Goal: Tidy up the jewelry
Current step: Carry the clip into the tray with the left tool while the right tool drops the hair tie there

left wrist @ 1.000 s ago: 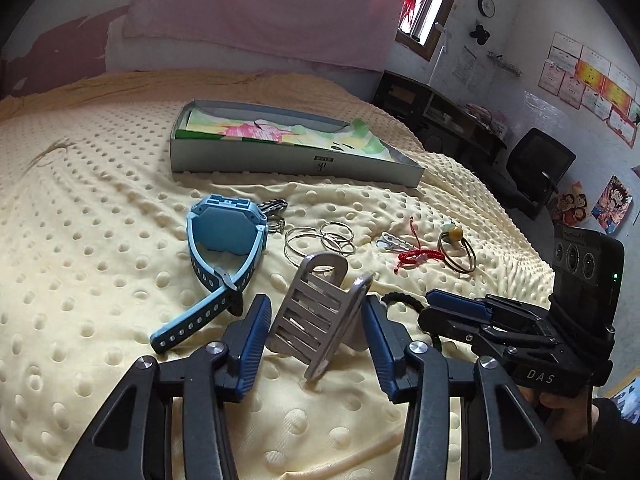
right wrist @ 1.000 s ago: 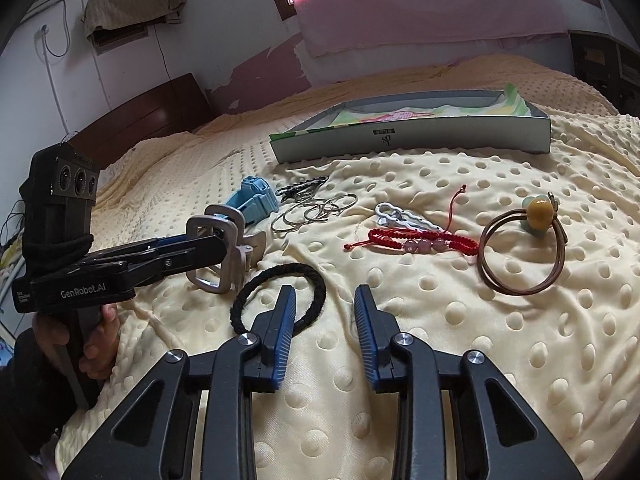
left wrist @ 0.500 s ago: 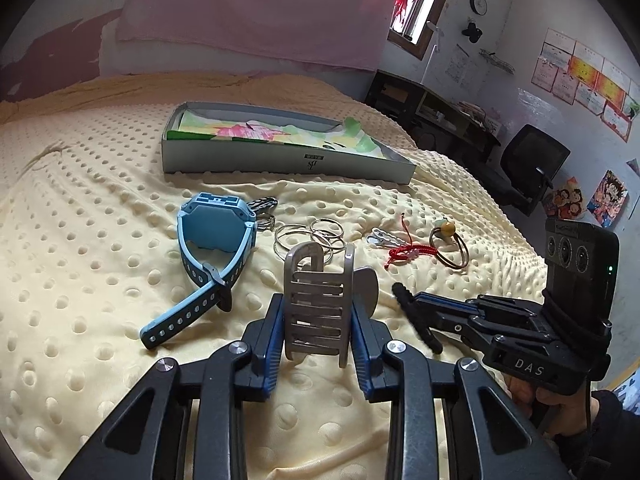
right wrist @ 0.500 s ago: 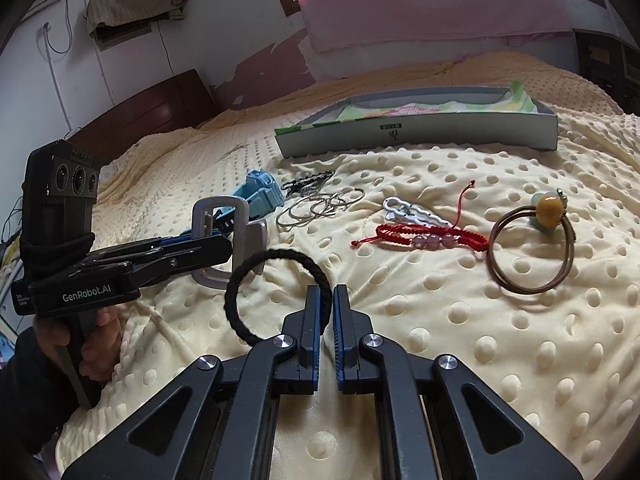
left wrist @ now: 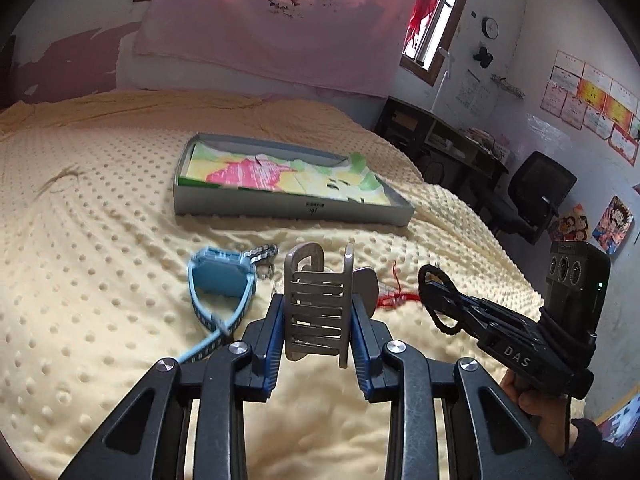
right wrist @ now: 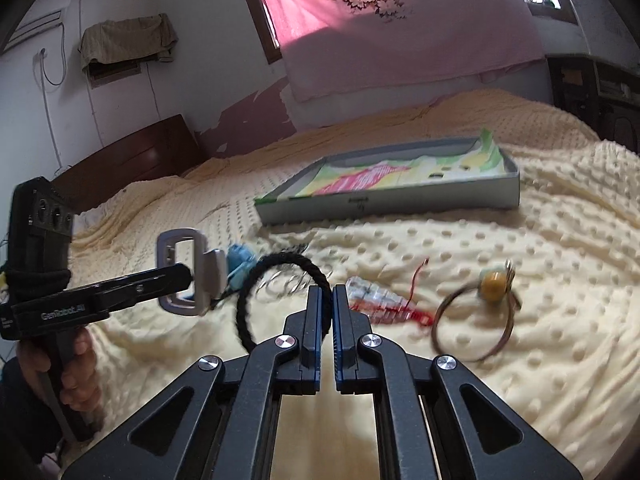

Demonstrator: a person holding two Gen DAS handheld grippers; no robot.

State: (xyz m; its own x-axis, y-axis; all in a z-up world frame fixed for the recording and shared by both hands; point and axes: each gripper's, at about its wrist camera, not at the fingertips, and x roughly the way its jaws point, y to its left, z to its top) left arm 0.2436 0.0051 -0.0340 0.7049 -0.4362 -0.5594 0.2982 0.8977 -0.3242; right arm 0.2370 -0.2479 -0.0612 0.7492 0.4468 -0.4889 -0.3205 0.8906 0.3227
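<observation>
**Both tongs held jewelry above the bed**

The bed (left wrist: pixel 100 240), covered in a dotted cream blanket, lay beneath both tongs. Well ahead of them sat the shallow grey box (left wrist: pixel 288 204) with a colourful lining, open on top.

The left tongs (left wrist: pixel 318 320) were closed on the silver hair clip (left wrist: pixel 320 312), its slatted face upright between the blue pads, raised off the blanket. The right tongs (right wrist: pixel 327 312) were pinched almost fully together on the black hair tie (right wrist: pixel 276 264), whose loop stood up to the left of the fingers.

Just left of and beyond the left tongs lay the blue watch (left wrist: pixel 220 280). To the right of the right tongs rested the brown bangle (right wrist: pixel 472 320) with a yellow bead; between it and the fingers lay the red cord bracelet (right wrist: pixel 396 312), blurred. Thin silver rings (right wrist: pixel 288 284) lay just beyond the hair tie.
</observation>
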